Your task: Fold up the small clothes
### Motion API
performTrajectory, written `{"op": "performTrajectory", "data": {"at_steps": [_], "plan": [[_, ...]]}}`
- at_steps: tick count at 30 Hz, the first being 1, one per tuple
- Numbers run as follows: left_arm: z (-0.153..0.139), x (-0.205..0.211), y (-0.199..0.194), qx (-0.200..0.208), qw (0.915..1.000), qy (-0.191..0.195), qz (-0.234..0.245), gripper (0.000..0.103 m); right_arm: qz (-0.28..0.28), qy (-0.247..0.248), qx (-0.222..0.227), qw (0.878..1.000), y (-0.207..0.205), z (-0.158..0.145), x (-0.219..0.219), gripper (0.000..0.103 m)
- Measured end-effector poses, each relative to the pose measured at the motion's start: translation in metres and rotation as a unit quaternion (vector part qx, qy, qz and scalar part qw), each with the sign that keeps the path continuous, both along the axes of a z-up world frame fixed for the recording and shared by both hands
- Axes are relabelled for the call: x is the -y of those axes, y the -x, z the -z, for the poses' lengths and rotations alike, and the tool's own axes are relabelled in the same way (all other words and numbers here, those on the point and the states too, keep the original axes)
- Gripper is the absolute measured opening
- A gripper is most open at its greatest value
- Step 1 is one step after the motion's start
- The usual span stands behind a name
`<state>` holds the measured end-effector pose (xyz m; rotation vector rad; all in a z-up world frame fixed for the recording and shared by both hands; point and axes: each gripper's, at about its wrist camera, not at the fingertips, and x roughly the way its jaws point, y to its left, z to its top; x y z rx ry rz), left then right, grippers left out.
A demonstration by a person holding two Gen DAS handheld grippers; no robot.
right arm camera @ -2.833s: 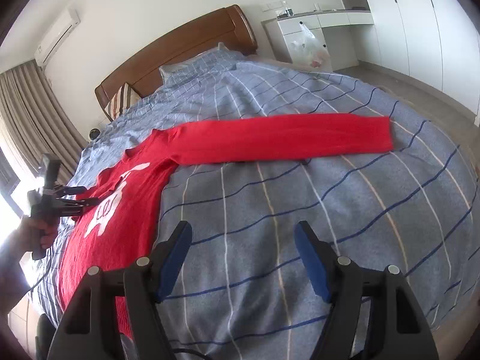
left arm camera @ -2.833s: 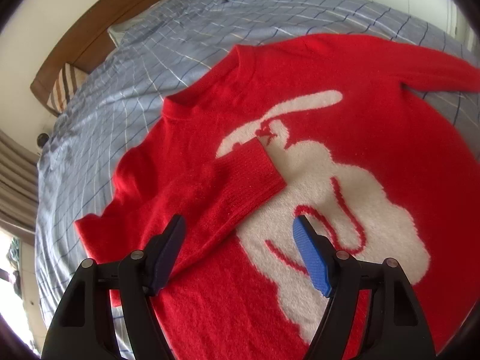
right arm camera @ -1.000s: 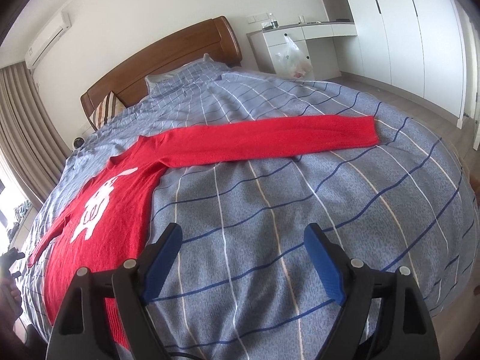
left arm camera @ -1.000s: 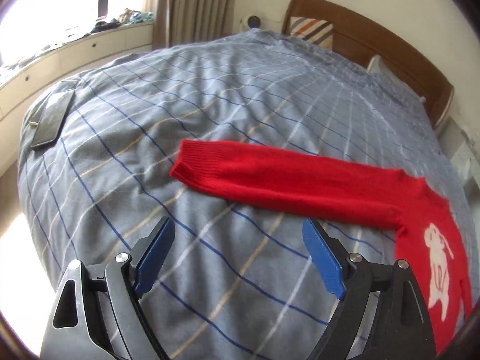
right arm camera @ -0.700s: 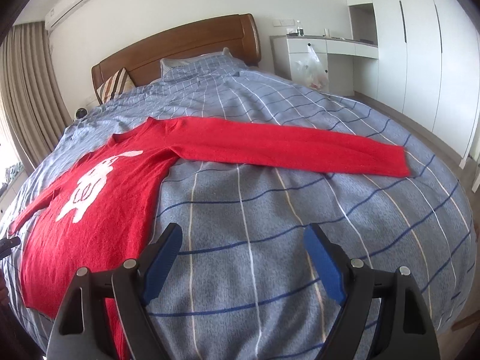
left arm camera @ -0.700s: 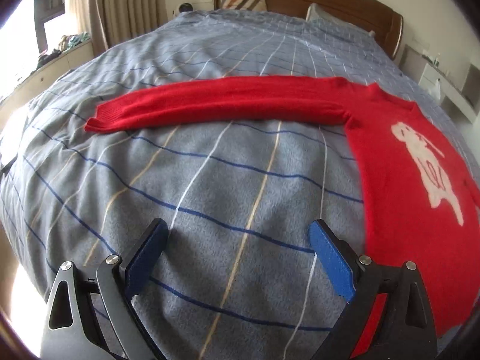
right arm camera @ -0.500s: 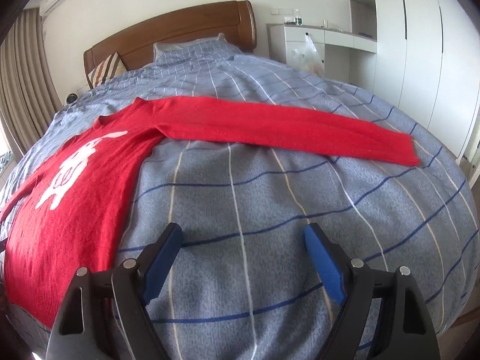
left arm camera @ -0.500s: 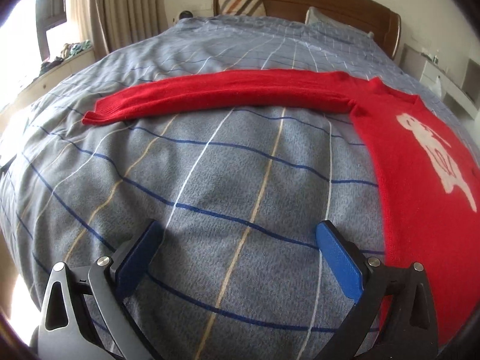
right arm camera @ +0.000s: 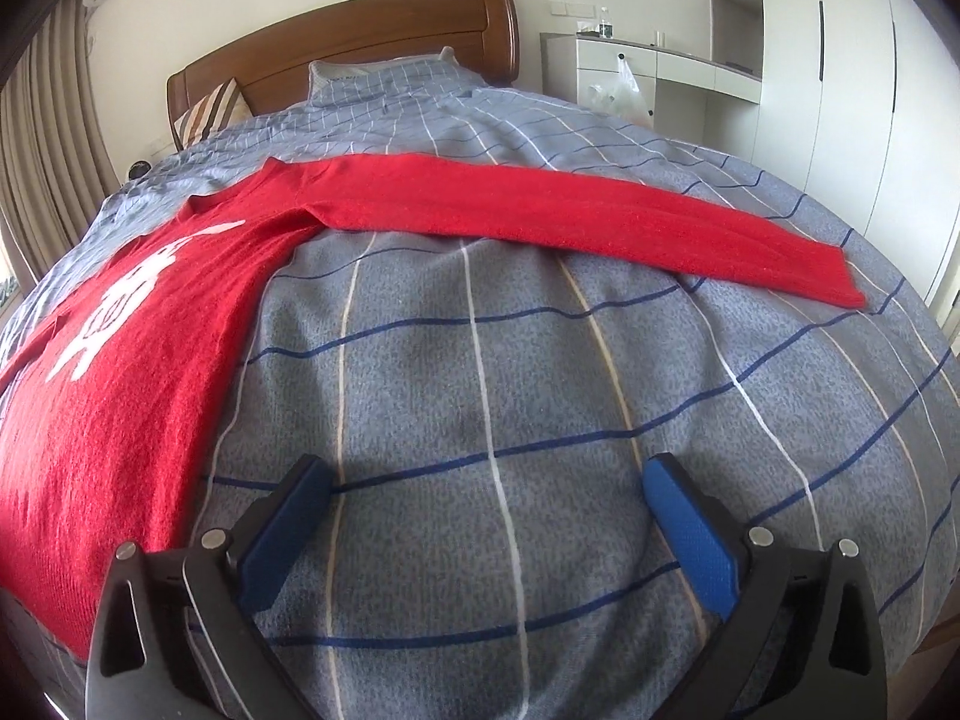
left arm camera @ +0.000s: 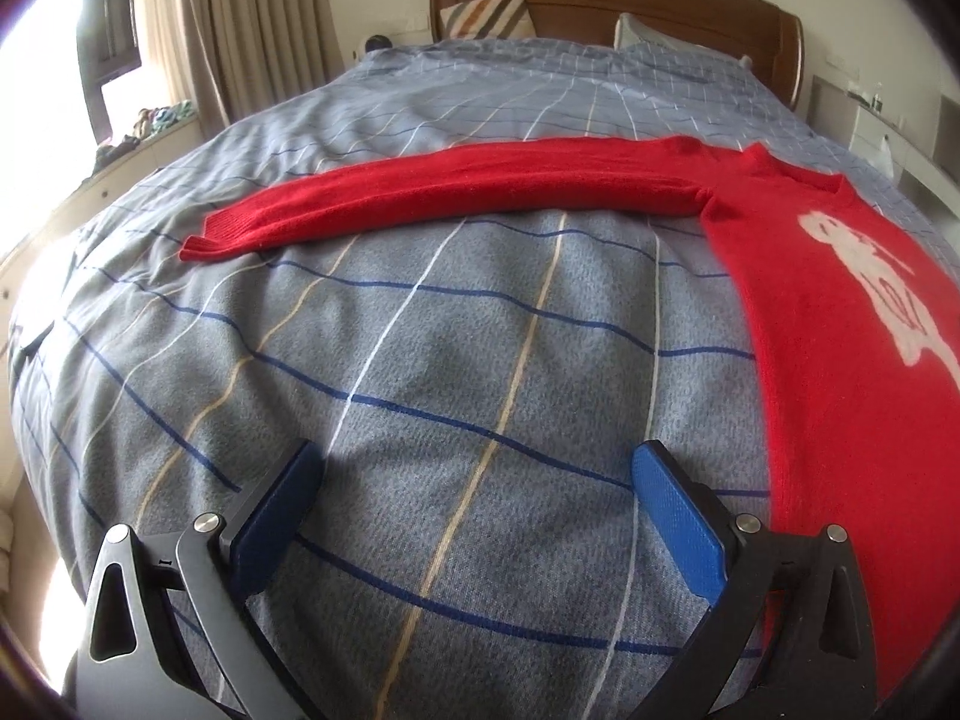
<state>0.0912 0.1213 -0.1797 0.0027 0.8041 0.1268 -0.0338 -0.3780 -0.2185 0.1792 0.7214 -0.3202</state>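
Observation:
A red sweater with a white rabbit design lies flat on the bed, both sleeves stretched out sideways. In the left wrist view its body (left arm camera: 840, 324) is at the right and one sleeve (left arm camera: 456, 192) runs left across the bed. In the right wrist view the body (right arm camera: 120, 348) is at the left and the other sleeve (right arm camera: 576, 210) runs right. My left gripper (left arm camera: 477, 474) is open and empty, low over bare bedspread beside the sweater's hem. My right gripper (right arm camera: 486, 486) is open and empty, low over bare bedspread beside the hem.
The bed has a grey-blue checked bedspread (left arm camera: 420, 360) and a wooden headboard (right arm camera: 360, 42) with pillows. Curtains and a window sill (left arm camera: 150, 120) stand on one side. A white desk and wardrobes (right arm camera: 750, 96) stand on the other side. The bed's edges are close below both grippers.
Both grippers have dropped lower and closer to the bedspread near the sweater's lower corners. Earlier the left sleeve lay folded over the chest; it now lies stretched out.

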Motion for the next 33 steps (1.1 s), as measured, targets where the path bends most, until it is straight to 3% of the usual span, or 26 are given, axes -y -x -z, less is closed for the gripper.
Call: {"op": "performTrajectory", "data": {"at_steps": [25, 29, 33], "plan": [[0.000, -0.005, 0.005, 0.002, 0.9996, 0.009, 0.028, 0.103, 0.005, -0.006, -0.004, 1.000, 0.004, -0.005, -0.002, 0.103], [0.000, -0.005, 0.006, 0.005, 0.9996, 0.008, 0.028, 0.103, -0.002, -0.069, 0.020, 0.997, 0.020, -0.026, 0.013, 0.102], [0.000, -0.004, 0.006, 0.007, 0.9996, 0.006, 0.028, 0.103, 0.021, -0.151, 0.071, 0.986, 0.026, -0.055, 0.069, 0.102]]}}
